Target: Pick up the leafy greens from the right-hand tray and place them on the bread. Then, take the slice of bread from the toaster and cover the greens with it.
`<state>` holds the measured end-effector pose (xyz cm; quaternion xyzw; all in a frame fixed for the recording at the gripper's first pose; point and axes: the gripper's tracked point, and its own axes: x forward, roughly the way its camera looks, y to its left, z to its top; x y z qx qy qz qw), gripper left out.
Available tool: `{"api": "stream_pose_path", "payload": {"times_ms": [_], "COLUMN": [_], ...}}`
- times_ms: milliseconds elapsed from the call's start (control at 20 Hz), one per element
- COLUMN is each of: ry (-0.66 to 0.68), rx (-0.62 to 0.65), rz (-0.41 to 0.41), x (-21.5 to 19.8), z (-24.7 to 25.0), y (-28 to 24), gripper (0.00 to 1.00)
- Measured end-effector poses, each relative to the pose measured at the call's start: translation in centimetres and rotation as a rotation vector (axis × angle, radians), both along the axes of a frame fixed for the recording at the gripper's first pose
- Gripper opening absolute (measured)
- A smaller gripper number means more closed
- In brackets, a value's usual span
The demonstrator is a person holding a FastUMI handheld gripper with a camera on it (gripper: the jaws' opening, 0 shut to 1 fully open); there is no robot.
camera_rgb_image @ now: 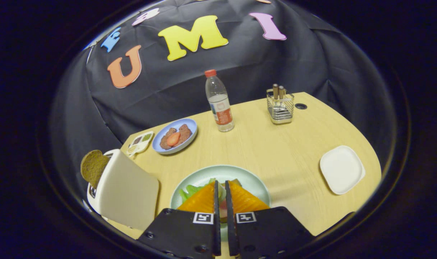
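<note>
The claw (222,190) is seen over a round pale green plate (256,183) on the light wooden bench (276,151), its fingers nearly closed with a narrow gap; leafy greens (189,190) are glimpsed beneath them, and whether they are pinched cannot be told. Left of the plate, a white toaster (127,190) is found with a brown bread slice (92,167) standing in it. Beyond the plate are placed a blue dish of food (175,136), a clear plastic bottle with a red cap (219,102) and a wire cutlery holder (280,106). Right of the plate lies a square white tray (342,169).

Leafy greens (189,190) apparently on plated bread, brown slice (92,167) in toaster (127,190)
</note>
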<state>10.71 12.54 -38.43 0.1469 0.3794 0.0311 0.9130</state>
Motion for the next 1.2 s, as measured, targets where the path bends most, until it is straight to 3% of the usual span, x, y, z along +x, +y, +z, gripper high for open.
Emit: {"api": "stream_pose_path", "payload": {"times_ms": [150,250,400,500,800,1200], "ry": [0.001,-0.003,-0.066,-0.132,-0.300,-0.359], "rx": [-0.011,-0.018,-0.069,-0.118,-0.266,-0.142], "rz": [-0.012,-0.022,-0.040,-0.027,0.032,0.129], "x": [0.0,0.0,0.1,0.1,-2.0,-6.1], "z": [-0.7,-0.5,1.4,3.8,11.8,19.1], "y": [-1.3,-2.2,-3.6,-4.2,-3.5,9.1], "gripper": [0.21,0.39,0.88,0.96,0.96,0.96]}}
